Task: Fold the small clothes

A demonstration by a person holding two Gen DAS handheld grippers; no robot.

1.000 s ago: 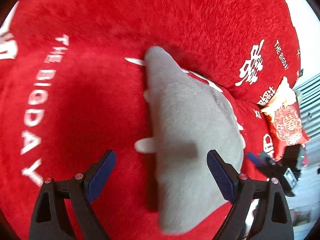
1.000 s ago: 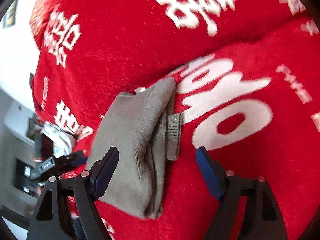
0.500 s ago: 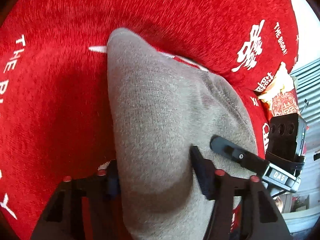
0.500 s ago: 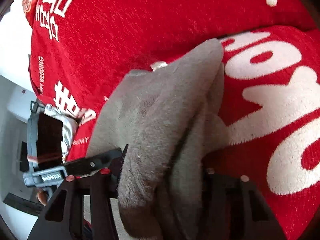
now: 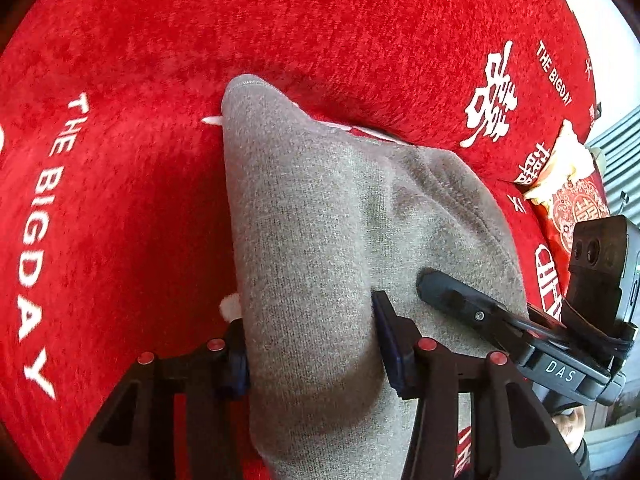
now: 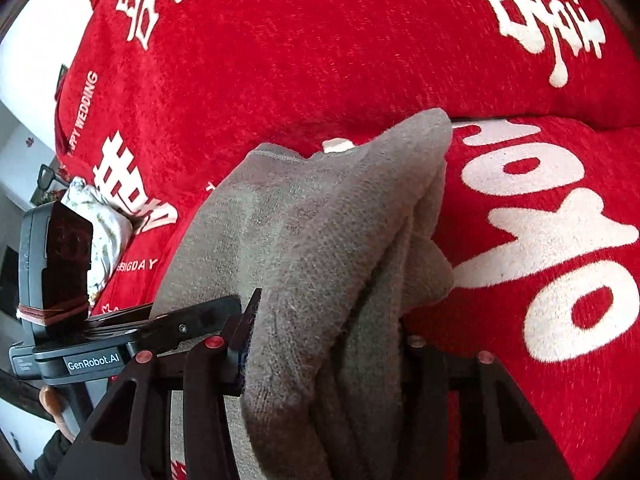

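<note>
So here's where I'm at, both hands full of one grey garment point(image 5: 316, 248) on a red cover point(image 5: 132, 208) with white lettering.

Left wrist view first. "THE BIGDAY" runs down the left edge of the frame. My left gripper point(image 5: 310, 340) sits at bottom centre, and its jaws have just been closing in on the garment; now they're pinching a fold of it, the knit bulging up between the two blue pads. From there the garment stretches toward the upper middle of the frame, ending in a rounded tip that lies on the cover. Right of that, at the lower right, my other gripper comes in with a black finger pressed on the same cloth. Further right, at the frame's edge, there's a red and gold pouch point(image 5: 568, 196) on the cover.

Right wrist view. At the far left the left gripper's body shows, labelled GenRobot.AI, with a white patterned pouch point(image 6: 102, 232) behind it. In the bottom middle my right gripper point(image 6: 326, 344) has also just been closing, and it's clamped on a thick bunch of the garment's layers point(image 6: 320, 240). The right finger is mostly hidden behind the cloth. Big white characters fill the right side.
</note>
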